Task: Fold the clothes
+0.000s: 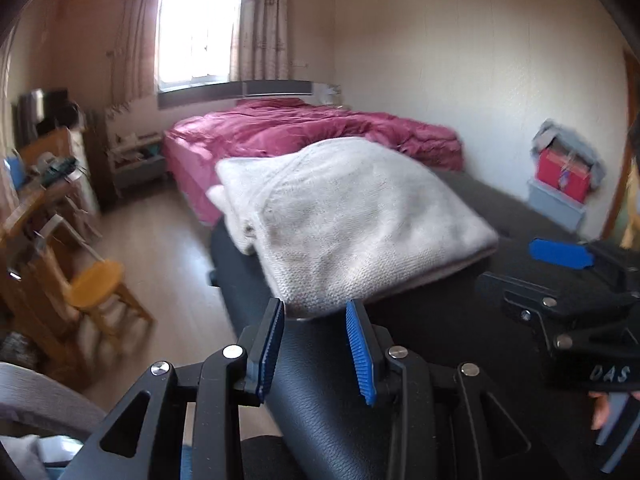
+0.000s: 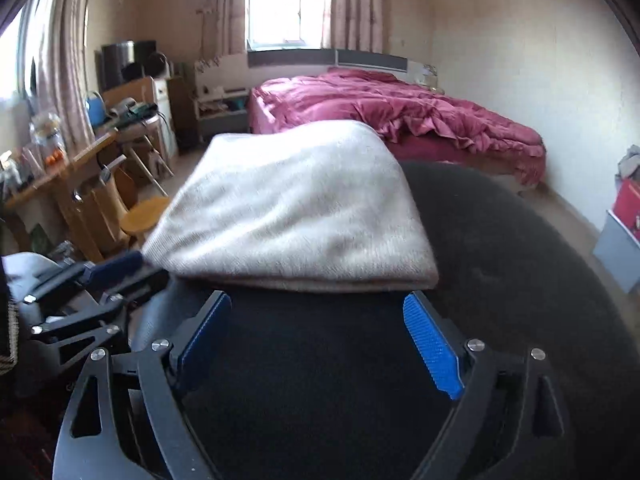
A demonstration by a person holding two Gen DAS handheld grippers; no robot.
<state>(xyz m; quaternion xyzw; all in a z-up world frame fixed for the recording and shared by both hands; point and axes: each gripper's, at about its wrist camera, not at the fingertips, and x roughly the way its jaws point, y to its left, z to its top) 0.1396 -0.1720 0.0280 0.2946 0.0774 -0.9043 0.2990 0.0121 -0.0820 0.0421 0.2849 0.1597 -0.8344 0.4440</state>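
Ahead of the grippers, a rumpled magenta bed (image 1: 312, 132) lies under a bright window (image 1: 196, 28); a wooden stool (image 1: 96, 284) stands left, a red box (image 1: 564, 174) right.

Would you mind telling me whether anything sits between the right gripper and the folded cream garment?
Nothing visible does. The right gripper stands open just short of the folded cream garment, with only bare black surface between its fingers and the garment's near edge.
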